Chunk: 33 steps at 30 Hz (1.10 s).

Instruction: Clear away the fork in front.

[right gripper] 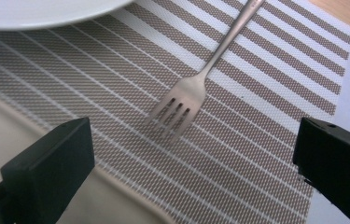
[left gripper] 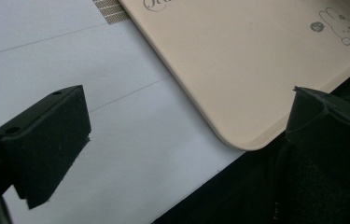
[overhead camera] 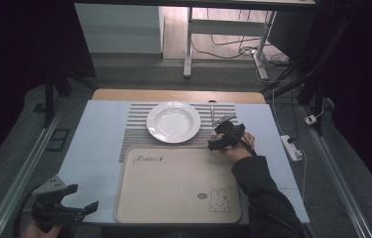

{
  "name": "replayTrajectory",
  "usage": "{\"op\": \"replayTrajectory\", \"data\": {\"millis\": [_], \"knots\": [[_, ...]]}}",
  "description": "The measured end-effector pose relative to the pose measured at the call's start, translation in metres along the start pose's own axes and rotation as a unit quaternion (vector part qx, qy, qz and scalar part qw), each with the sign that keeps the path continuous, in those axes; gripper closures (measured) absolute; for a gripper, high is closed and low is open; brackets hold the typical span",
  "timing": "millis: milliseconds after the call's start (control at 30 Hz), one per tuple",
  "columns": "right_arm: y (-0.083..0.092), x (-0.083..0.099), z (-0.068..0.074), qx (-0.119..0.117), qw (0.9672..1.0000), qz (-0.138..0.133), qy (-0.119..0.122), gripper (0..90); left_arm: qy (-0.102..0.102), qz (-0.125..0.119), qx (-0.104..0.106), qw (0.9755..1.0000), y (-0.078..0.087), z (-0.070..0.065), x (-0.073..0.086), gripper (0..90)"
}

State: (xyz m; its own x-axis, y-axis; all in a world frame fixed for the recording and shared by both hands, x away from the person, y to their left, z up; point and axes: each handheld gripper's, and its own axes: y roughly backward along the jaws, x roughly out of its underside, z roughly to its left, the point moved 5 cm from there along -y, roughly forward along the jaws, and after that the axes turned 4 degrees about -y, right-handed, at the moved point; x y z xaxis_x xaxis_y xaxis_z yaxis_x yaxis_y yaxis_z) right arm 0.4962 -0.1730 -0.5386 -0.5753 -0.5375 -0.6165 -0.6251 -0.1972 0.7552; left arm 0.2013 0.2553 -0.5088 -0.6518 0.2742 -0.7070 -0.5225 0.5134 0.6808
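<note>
While the fork (right gripper: 189, 95) is lying flat on the striped mat (right gripper: 256, 154), tines toward the camera and handle running away past the plate's (right gripper: 37, 11) rim, the right gripper (right gripper: 191, 154) is hovering just short of it — jaws standing wide apart, gripping nothing. From above, the fork (overhead camera: 212, 115) is sitting just right of the plate (overhead camera: 173, 122), with the right gripper (overhead camera: 223, 136) close beside its near end. I judge this to be the approach step of a pick: the jaws are straddling the line of the tines but not touching metal.

The next move, as I read it, is calling for a short advance and a drop so the jaws close across the neck or handle; a thin, flat fork on a woven mat is likely to slip, so the pads need to come in low.

Nearer the person, the tray (overhead camera: 178, 183) is lying bare. The left gripper (overhead camera: 59, 206) is resting idle at the near left corner of the table — jaws open, tray corner (left gripper: 247, 135) ahead of them.
</note>
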Motion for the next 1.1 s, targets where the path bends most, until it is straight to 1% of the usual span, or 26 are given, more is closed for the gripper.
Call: {"op": "replayTrajectory", "data": {"millis": [67, 100, 133, 167, 200, 233, 267, 300, 333, 367, 467, 500, 533, 633, 700, 733, 767, 800, 833, 900, 933, 967, 1000, 1067, 1100], "knots": [[-0.006, -0.003, 0.000, 0.007, 0.9999, 0.000, 0.013, 3.1, 0.000, 0.001, 0.000, 1.0000, 0.000, 0.000, 0.000, 0.4], [-0.008, -0.003, 0.000, 0.010, 0.9998, -0.001, 0.019, 3.1, 0.000, 0.001, 0.000, 1.0000, 0.000, 0.000, 0.000, 0.4], [-0.008, -0.003, 0.000, 0.010, 0.9998, -0.001, 0.019, 5.7, 0.000, 0.001, 0.000, 1.0000, 0.000, 0.000, 0.000, 0.4], [-0.010, -0.004, 0.001, 0.014, 0.9993, 0.000, 0.035, 12.5, 0.000, 0.001, 0.000, 1.0000, 0.000, 0.000, 0.000, 0.4], [-0.010, -0.004, 0.001, 0.014, 0.9993, 0.000, 0.035, 12.5, 0.000, 0.001, 0.000, 1.0000, 0.000, 0.000, 0.000, 0.4], [-0.012, -0.005, 0.003, 0.017, 0.9987, -0.001, 0.048, 19.4, 0.000, 0.001, 0.000, 1.0000, 0.000, 0.000, 0.000, 0.5], [-0.012, -0.005, 0.004, 0.018, 0.9984, -0.001, 0.054, 23.1, 0.000, 0.001, 0.000, 1.0000, 0.000, 0.000, 0.000, 0.4], [-0.013, -0.005, 0.004, 0.018, 0.9982, 0.000, 0.058, 27.7, 0.000, 0.001, 0.000, 1.0000, 0.000, 0.000, 0.000, 0.5], [-0.013, -0.005, 0.004, 0.018, 0.9982, 0.000, 0.058, 27.7, 0.000, 0.001, 0.000, 1.0000, 0.000, 0.000, 0.000, 0.5], [-0.013, -0.006, 0.007, 0.007, 0.9981, 0.004, 0.062, 35.8, 0.000, 0.002, 0.000, 1.0000, 0.000, 0.000, 0.000, 0.5], [-0.014, -0.007, 0.010, -0.005, 0.9978, 0.010, 0.065, 43.3, 0.000, 0.003, 0.000, 1.0000, -0.001, 0.000, 0.000, 0.5], [-0.014, -0.007, 0.010, -0.005, 0.9978, 0.010, 0.065, 43.3, 0.000, 0.003, 0.000, 1.0000, -0.001, 0.000, 0.000, 0.5], [-0.016, -0.006, 0.011, -0.003, 0.9974, 0.013, 0.071, 47.9, 0.000, 0.003, 0.000, 1.0000, -0.001, 0.000, 0.000, 0.6], [-0.016, -0.007, 0.012, -0.010, 0.9976, 0.018, 0.067, 51.3, 0.000, 0.004, 0.000, 1.0000, -0.001, 0.000, 0.000, 0.6], [-0.016, -0.007, 0.012, -0.009, 0.9978, 0.023, 0.062, 56.5, 0.000, 0.003, 0.000, 1.0000, -0.001, 0.000, 0.000, 0.7], [-0.016, -0.008, 0.011, -0.018, 0.9982, 0.026, 0.051, 60.5, -0.001, 0.004, 0.000, 1.0000, -0.001, 0.000, 0.000, 0.7], [-0.016, -0.007, 0.011, -0.020, 0.9983, 0.029, 0.046, 63.8, -0.001, 0.004, 0.000, 1.0000, -0.001, 0.000, 0.000, 0.8], [-0.016, -0.007, 0.011, -0.020, 0.9983, 0.029, 0.046, 63.8, -0.002, 0.005, 0.000, 1.0000, -0.001, 0.000, 0.000, 0.8], [-0.016, -0.007, 0.010, -0.012, 0.9983, 0.033, 0.047, 66.6, -0.004, 0.007, 0.001, 1.0000, -0.001, -0.001, 0.000, 0.9], [-0.015, -0.007, 0.010, -0.008, 0.9984, 0.036, 0.042, 70.2, -0.006, 0.008, 0.000, 1.0000, -0.002, -0.001, 0.000, 1.0], [-0.015, -0.007, 0.010, -0.008, 0.9984, 0.036, 0.042, 70.2, -0.008, 0.009, -0.001, 0.9999, -0.002, -0.001, 0.000, 1.0], [-0.014, -0.007, 0.009, -0.005, 0.9984, 0.039, 0.041, 72.6, -0.009, 0.010, 0.000, 0.9999, -0.002, -0.002, 0.000, 1.0], [-0.013, -0.006, 0.007, 0.002, 0.9985, 0.040, 0.037, 77.8, -0.010, 0.011, -0.001, 0.9999, -0.002, -0.002, 0.000, 1.0], [-0.011, -0.006, 0.004, 0.003, 0.9988, 0.037, 0.030, 88.1, -0.010, 0.010, -0.001, 0.9999, -0.002, -0.002, 0.000, 1.0], [-0.011, -0.006, 0.004, 0.003, 0.9988, 0.037, 0.030, 88.1, -0.010, 0.010, -0.002, 0.9999, -0.002, -0.002, 0.000, 1.0]]}}
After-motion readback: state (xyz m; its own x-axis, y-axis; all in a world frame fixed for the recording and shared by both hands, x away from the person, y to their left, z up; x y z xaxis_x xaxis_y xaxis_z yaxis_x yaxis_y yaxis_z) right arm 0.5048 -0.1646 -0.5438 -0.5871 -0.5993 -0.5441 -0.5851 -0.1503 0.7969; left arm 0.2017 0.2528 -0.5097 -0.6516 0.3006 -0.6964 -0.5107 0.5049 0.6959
